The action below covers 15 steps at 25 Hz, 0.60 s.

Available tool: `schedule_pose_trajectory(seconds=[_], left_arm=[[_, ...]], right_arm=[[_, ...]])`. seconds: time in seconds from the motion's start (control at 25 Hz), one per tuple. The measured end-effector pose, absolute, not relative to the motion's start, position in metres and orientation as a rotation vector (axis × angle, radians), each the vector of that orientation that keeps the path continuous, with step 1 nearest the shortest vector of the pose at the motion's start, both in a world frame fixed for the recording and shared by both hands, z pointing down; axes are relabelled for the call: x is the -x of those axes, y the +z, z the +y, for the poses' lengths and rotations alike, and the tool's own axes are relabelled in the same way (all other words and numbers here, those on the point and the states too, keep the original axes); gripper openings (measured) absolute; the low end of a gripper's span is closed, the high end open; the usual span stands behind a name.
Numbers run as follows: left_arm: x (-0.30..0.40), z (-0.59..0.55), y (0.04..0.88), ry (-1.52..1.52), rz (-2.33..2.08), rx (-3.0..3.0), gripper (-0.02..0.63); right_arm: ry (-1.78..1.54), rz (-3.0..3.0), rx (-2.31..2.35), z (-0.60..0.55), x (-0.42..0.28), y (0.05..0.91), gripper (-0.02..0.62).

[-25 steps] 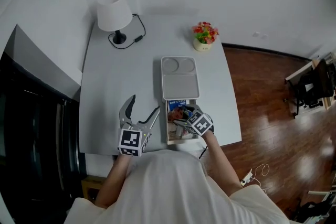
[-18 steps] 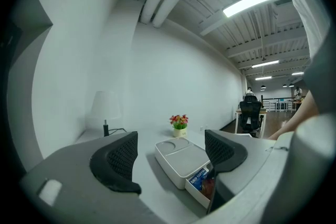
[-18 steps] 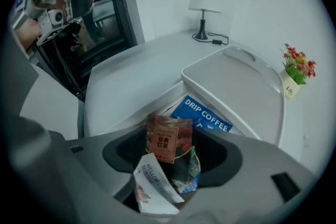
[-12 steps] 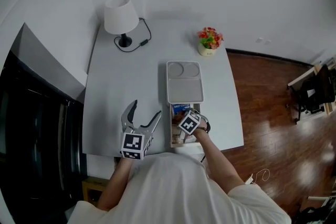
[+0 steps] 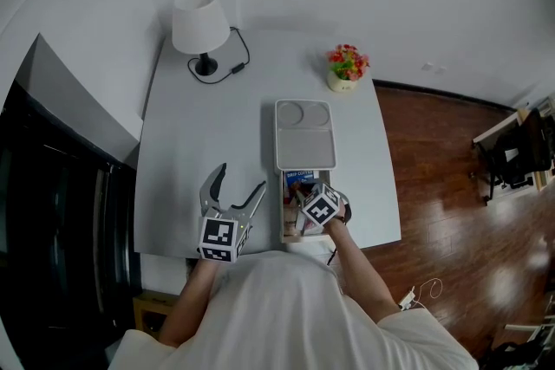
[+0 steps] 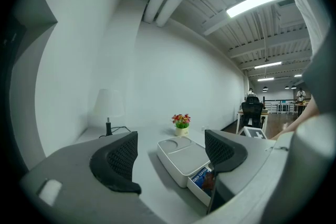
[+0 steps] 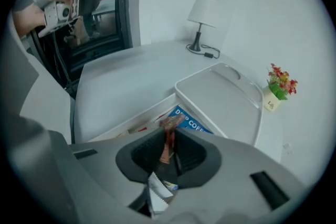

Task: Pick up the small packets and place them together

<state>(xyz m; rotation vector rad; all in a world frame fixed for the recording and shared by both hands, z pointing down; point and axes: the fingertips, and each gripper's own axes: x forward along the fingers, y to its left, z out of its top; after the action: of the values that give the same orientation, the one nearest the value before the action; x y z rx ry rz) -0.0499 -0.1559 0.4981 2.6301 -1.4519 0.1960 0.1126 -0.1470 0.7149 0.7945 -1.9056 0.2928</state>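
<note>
A white box (image 5: 303, 139) lies mid-table with its drawer (image 5: 284, 217) pulled out toward me. Small packets lie in the drawer, among them a blue drip-coffee packet (image 7: 193, 123). My right gripper (image 7: 169, 139) points steeply down into the drawer. Its jaws have just been closing, and they now pinch a slim brown-red packet (image 7: 169, 128) that stands upright between the pads. In the head view the right gripper (image 5: 303, 202) covers most of the drawer. My left gripper (image 5: 240, 179) hovers over bare table left of the drawer, open and holding nothing.
A white lamp (image 5: 201, 22) with a black cable stands at the table's far left. A small flower pot (image 5: 347, 65) sits at the far right. The table's front edge runs just under both grippers. A dark cabinet stands left of the table.
The right gripper has dipped into the drawer and its jaws have closed onto the slim packet. The left gripper has kept still.
</note>
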Motion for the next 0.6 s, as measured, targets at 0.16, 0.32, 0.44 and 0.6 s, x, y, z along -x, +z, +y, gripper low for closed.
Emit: schedule_pose_trajectory(seconds=[0.16,0.32,0.44,0.6], left_arm=[[0.049,-0.157,0.499,0.197,-1.443,-2.631,0.394],[0.046,-0.158,0.500,0.197,-1.434,-2.626,0.394],[0.044,-0.159,0.501,0.194,-1.431,-2.624,0.394],[0.043,-0.158,0.499,0.189,-1.435,-2.626,0.393]], right_arm=[[0.348,-2.020,-0.911,-0.153,-0.114,0.680,0.044],[0.447,-2.131,-1.023,-0.160,-0.121,0.647,0.043],[0.536,-2.231,-1.106,-0.179,-0.122,0.623,0.043],[0.703,-2.330,-1.205,-0.217,-0.116,0.613,0.041]])
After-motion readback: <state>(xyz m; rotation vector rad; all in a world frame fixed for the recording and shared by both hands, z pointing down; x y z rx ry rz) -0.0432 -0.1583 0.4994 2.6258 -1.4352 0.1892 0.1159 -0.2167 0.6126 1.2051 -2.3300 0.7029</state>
